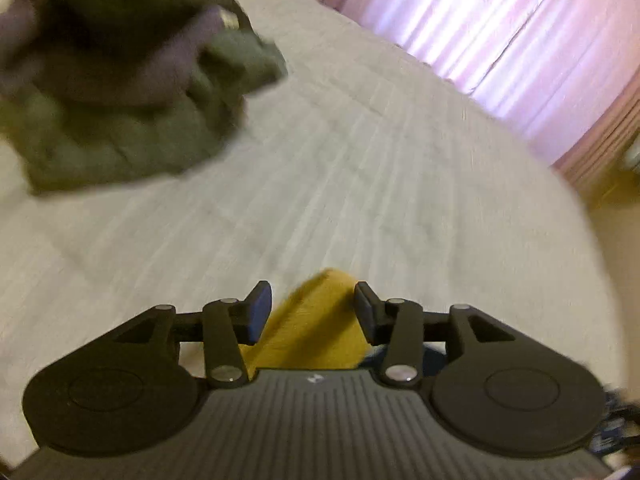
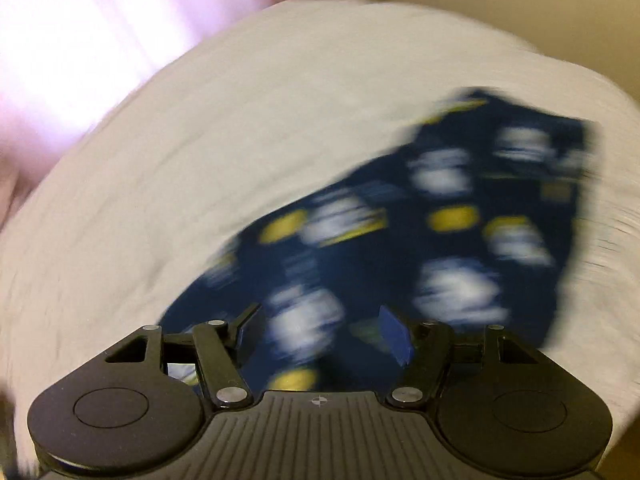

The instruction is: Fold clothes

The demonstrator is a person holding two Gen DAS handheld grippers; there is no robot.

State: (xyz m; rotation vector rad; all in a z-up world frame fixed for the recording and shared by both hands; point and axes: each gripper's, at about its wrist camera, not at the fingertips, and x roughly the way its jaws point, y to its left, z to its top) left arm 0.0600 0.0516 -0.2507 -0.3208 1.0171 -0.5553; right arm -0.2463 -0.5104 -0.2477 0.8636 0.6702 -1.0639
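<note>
Nearest us, mustard-yellow cloth [image 1: 310,322] lies between our left gripper [image 1: 313,312]'s spread fingers. Our right gripper [image 2: 320,334], also spread, hovers over navy patterned clothing [image 2: 420,216] on the white bed [image 1: 340,160]. A dark clothes pile [image 1: 120,80] sits far left.

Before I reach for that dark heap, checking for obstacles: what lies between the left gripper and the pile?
In the left wrist view, only bare white bedspread separates the left gripper from the dark clothes pile.
</note>
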